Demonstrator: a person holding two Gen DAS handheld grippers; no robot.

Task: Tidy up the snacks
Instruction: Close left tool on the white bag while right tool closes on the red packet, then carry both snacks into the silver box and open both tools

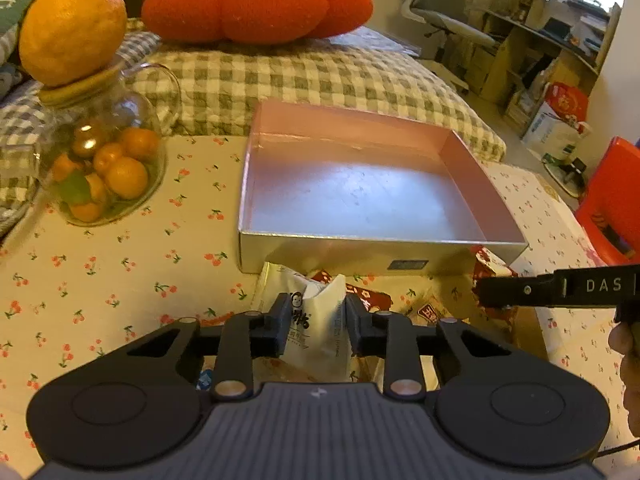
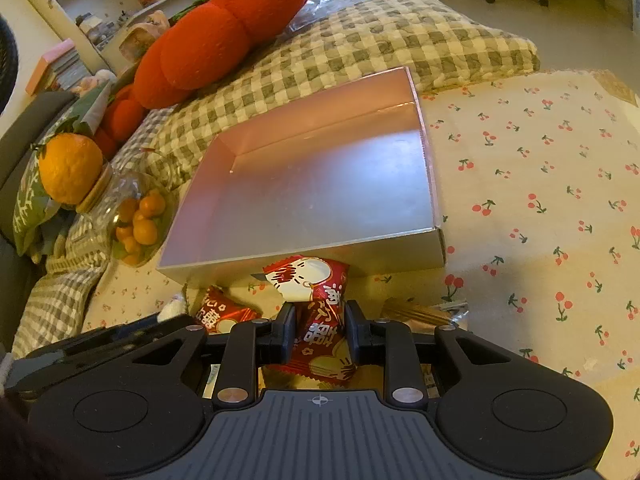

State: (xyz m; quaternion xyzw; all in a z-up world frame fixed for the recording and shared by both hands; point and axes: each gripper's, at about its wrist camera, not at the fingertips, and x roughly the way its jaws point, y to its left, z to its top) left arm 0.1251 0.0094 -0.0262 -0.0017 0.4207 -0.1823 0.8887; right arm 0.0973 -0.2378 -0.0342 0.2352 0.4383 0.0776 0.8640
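The snacks lay in a loose heap on the cherry-print tablecloth point(image 1: 120, 264), bunched against the near wall of the pink box point(image 1: 360, 256), none of them inside it. Your left gripper point(image 1: 318, 326) had its jaws drawn in tight on a white snack packet point(image 1: 320, 320), the pads pressing its sides so the wrapper stood pinched up between them. Your right gripper point(image 2: 318, 330) was likewise closed narrow on a red snack packet point(image 2: 320, 336), the pads squeezing the foil at its middle. A second red packet point(image 2: 308, 276) with a white cartoon face lay just beyond it, touching the box's near wall, and a third red packet point(image 2: 224, 312) sat to its left on the cloth. A brownish clear-wrapped packet point(image 2: 420, 312) rested just right of your right gripper's fingers.

The box sat open near the far edge of the table, its floor bare. At the far-left corner a glass jar point(image 1: 108, 172) of small oranges stood, with a large orange point(image 1: 72, 28) perched on its lid. Beyond the far edge lay a checked quilt point(image 1: 300, 76) carrying a red plush cushion point(image 1: 256, 4)
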